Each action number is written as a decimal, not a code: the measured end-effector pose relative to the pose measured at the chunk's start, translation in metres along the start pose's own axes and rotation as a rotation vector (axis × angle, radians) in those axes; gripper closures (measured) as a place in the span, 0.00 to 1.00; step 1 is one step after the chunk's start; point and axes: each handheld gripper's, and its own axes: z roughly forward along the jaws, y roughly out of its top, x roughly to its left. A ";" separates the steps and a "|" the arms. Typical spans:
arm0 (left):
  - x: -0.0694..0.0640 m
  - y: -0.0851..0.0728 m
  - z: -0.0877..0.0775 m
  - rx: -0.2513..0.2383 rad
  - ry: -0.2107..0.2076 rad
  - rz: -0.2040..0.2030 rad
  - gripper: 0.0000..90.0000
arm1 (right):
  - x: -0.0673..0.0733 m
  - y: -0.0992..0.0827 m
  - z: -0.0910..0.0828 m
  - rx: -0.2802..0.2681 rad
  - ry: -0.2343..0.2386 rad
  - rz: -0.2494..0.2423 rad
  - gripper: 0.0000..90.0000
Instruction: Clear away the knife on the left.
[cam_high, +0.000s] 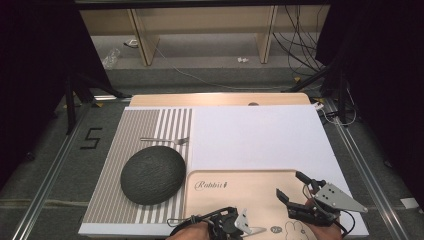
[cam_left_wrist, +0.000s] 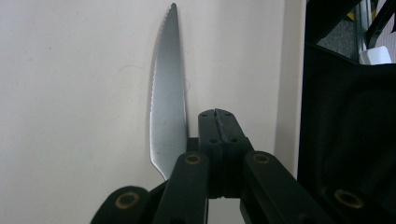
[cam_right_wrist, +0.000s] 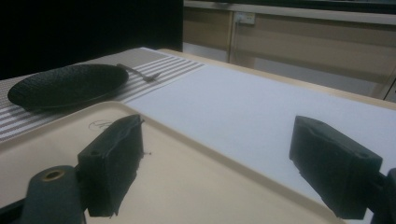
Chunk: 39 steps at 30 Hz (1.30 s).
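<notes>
Tray (cam_high: 240, 173), cream, with a printed word near its far left corner, at the near right of the table (cam_high: 220, 99). Inside it, on the bare floor of the tray, a knife (cam_left_wrist: 168, 107): serrated blade, lying flat, tip pointing away from the camera in the left gripper view. Nothing else made out in the tray apart from the grippers over it.

Left of the tray, a dark, round, textured plate (cam_high: 152, 175), bare on top, on a grey-and-white striped placemat (cam_high: 125, 130). Beyond the plate, on the same mat, a fork (cam_high: 165, 140), lying crosswise, well apart from the tray. Right of the placemat, a plain white sheet (cam_high: 260, 135) over most of the wooden top, running under the tray.

Around the table: grey floor with metal rails, a "5" (cam_high: 91, 138) marked at the left, black drapes on both sides, pale shelving and loose cables at the back.

Left gripper (cam_left_wrist: 217, 126): fingers pressed flat together, nothing between them, knife blade just beside the left finger; whether touching, cannot tell. Right gripper (cam_high: 291, 185): fingers spread wide over the right part of the tray, gripping nothing, tray rim and white sheet visible through the gap.
</notes>
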 end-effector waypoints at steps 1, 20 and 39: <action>0.000 0.000 0.002 0.004 0.006 0.000 0.99 | 0.000 0.000 0.000 0.001 0.000 0.000 0.20; 0.017 -0.007 0.002 -0.006 0.153 -0.021 0.99 | 0.000 0.000 0.000 0.000 0.000 -0.006 0.20; 0.042 -0.020 -0.011 0.006 0.226 -0.094 0.99 | 0.000 0.000 0.000 0.003 0.001 -0.011 0.20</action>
